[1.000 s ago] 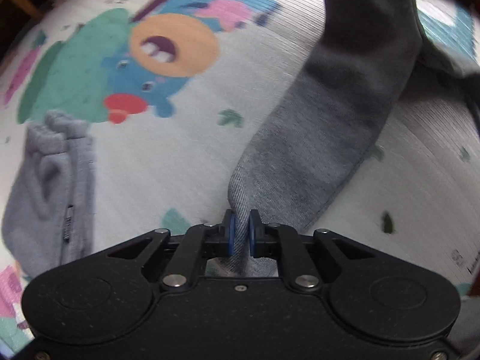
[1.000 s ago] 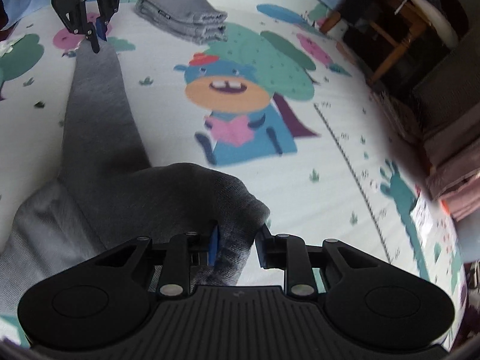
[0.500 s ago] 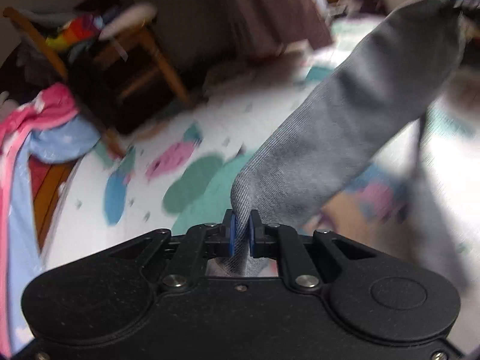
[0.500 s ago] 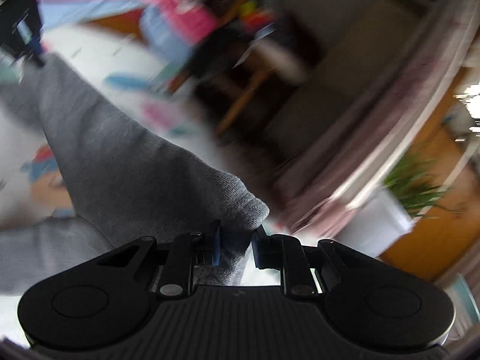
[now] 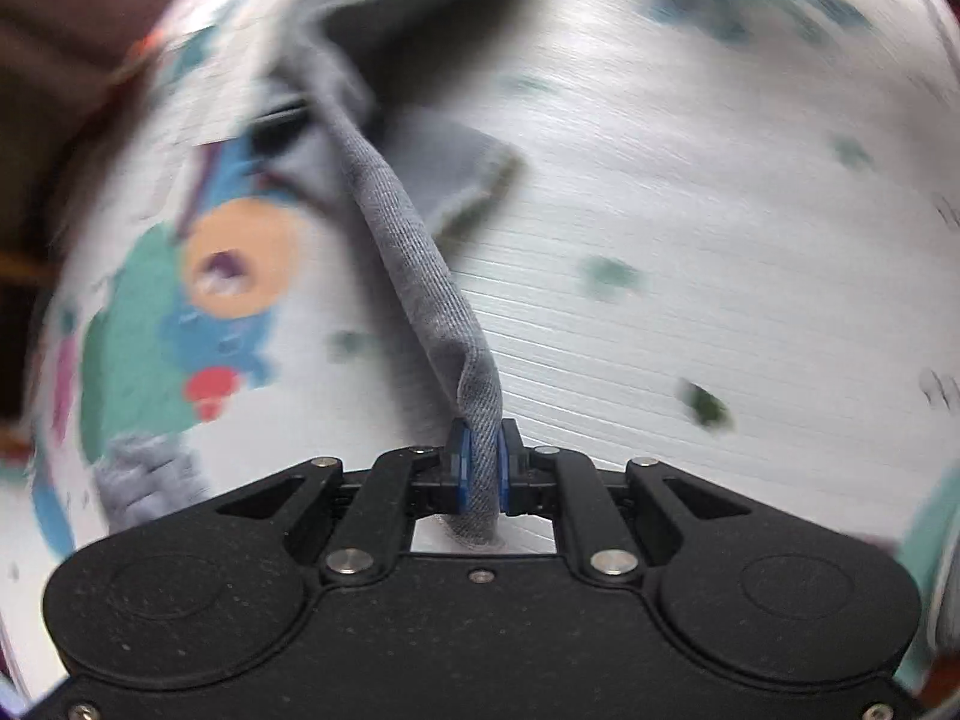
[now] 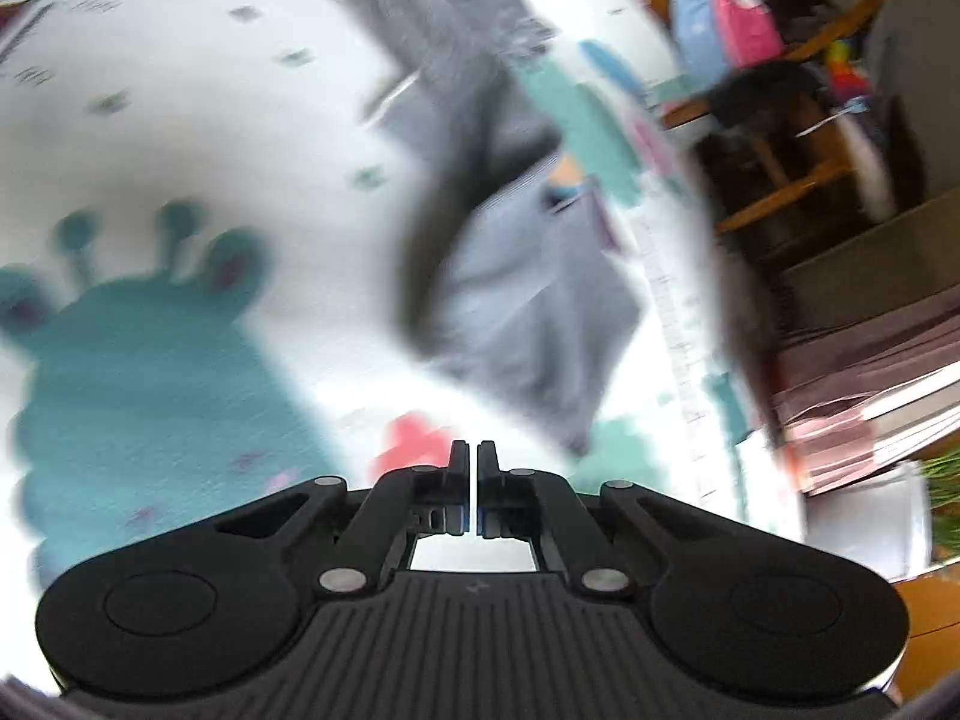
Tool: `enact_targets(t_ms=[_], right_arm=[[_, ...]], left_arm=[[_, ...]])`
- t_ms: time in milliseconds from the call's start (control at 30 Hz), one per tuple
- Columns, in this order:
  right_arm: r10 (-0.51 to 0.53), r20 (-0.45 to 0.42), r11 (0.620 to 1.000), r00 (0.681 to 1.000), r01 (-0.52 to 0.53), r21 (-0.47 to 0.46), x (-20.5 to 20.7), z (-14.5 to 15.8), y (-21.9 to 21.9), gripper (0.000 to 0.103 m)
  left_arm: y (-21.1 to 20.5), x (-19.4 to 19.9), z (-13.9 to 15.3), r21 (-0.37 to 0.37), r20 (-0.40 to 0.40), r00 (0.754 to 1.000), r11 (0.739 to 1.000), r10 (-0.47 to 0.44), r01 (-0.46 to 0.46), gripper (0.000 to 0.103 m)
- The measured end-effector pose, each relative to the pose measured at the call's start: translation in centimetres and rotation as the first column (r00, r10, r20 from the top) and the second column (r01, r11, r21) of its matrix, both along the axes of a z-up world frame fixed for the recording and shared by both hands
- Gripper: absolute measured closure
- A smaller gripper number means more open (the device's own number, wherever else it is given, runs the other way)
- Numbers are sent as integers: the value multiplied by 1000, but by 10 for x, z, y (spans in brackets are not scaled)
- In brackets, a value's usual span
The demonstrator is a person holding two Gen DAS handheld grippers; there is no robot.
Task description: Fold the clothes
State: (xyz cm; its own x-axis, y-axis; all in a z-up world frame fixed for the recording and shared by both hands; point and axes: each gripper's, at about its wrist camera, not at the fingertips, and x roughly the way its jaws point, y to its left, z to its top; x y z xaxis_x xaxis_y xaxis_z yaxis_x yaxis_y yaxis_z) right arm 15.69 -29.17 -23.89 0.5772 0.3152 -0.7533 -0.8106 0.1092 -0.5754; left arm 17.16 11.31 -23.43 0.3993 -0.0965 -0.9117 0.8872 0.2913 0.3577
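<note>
Grey knit garment [image 5: 414,252] stretched lengthwise over a white cartoon-printed play mat [image 5: 690,228].
Left tongs [image 5: 480,462] clench its narrow end; right tongs [image 6: 471,480] clenched, empty. Folded grey clothing [image 5: 144,480] lies nearby.

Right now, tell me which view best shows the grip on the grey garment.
Left wrist view. It shows the left gripper clamped on a sharp fold of the grey garment. The right wrist view shows the garment only blurred, hanging above the mat, with the right gripper shut and empty.
</note>
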Motion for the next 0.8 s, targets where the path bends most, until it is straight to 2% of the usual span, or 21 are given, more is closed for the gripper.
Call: enact_targets(t_ms=[100,167,200,233,300,367,467,500,533,600,667,800], right_arm=[[-40,-54,999,998,41,27,-1,1,-1,101],[-66,-63,995,996,71,68,3,4,9,88],[-65,-64,994,996,70,79,3,3,18,70],[-57,-57,994,997,62,87,4,1,29,47],[-38,-24,997,999,39,72,9,-10,49,27],[-25,-10,999,1000,26,29,19,-28,73,29],[-66,-19,997,998,66,-28,41,-45,97,53],[-82,-22,996,996,81,-47,48,-51,105,75],[-82,-19,995,996,81,-61,52,-52,106,88],[-57,10,995,998,58,-75,53,-50,100,91],[-49,36,998,998,51,-47,50,-34,88,93],[-14,84,998,996,20,-68,16,-12,49,93]], left_arm=[[-2,-11,-11,43,-19,997,996,-78,78,96],[-2,-14,-16,75,-23,995,992,-101,102,96],[-3,-12,-17,75,-25,996,993,-87,88,96],[-2,-10,-18,79,-26,996,993,-85,87,96],[-1,-11,-19,85,-26,996,992,-91,93,96],[1,-9,-20,80,-32,996,993,-86,88,96],[3,-13,-19,70,-36,996,994,-86,88,96],[3,-12,-21,65,-37,996,994,-84,87,96],[4,-13,-21,66,-32,995,993,-92,94,96],[8,-17,-17,67,-19,993,991,-114,115,96],[13,-20,-11,67,-2,992,989,-130,129,96],[26,-31,-2,33,-4,991,990,-134,134,97]])
